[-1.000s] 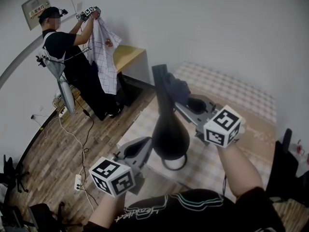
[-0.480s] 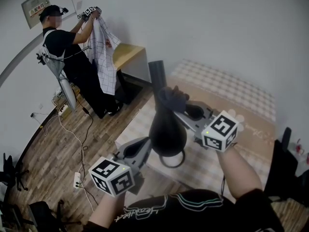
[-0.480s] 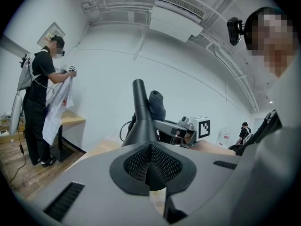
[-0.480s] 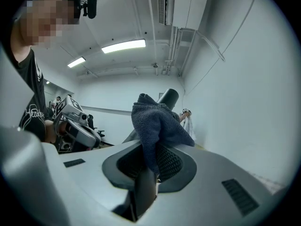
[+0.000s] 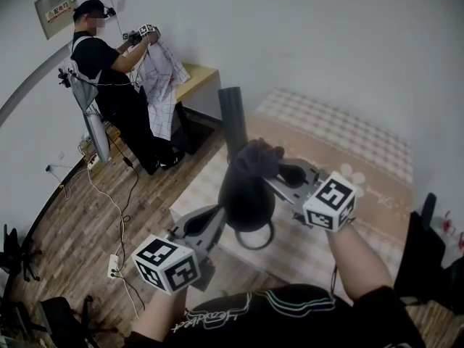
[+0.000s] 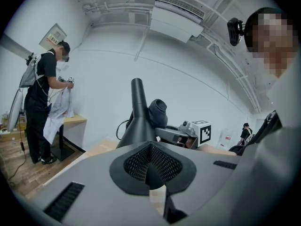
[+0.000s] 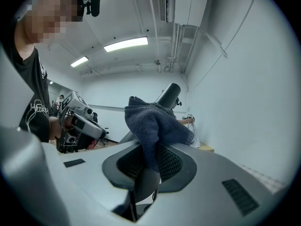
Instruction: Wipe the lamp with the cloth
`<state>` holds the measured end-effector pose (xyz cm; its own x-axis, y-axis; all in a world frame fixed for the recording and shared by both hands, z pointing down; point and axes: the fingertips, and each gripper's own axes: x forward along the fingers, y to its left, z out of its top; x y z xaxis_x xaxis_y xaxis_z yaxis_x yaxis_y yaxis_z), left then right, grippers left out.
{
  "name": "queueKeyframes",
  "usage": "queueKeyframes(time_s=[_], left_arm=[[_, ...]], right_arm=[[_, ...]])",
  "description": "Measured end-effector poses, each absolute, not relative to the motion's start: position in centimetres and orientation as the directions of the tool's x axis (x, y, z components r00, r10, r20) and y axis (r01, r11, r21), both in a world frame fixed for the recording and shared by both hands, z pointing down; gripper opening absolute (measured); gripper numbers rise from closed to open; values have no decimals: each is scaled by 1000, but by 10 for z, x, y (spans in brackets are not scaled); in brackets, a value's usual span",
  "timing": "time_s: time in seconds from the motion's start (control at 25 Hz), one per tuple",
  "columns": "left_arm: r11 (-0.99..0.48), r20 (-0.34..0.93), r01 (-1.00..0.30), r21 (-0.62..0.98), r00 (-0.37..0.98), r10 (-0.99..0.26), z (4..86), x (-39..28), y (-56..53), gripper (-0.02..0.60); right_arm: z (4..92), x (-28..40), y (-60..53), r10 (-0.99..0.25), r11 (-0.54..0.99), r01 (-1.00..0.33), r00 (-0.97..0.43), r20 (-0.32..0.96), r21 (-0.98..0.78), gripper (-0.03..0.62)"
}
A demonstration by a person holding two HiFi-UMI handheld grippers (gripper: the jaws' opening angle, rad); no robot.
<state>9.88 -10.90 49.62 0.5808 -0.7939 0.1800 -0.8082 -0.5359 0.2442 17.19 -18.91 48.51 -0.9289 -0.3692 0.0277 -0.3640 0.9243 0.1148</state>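
Down the neck of the lamp (image 5: 245, 198), in the centre of the frame, has slid the soft, light cloth (image 5: 254, 158), pinched by the right tool (image 5: 270, 171), while the left tool (image 5: 214, 217), pressed together, seems to grip this stiff, smooth lamp at its base.

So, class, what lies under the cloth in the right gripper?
The black lamp: the cloth presses where its neck widens. That patch of lamp is covered, so unseen.
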Motion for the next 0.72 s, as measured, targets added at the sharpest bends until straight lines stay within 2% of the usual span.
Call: queueKeyframes(time_s=[0.72], left_arm=[[-515,184,-804,296,577,-795,514,103,-110,0]], right_arm=[[530,193,-184,-321,946,-317,-944,78,65,57]])
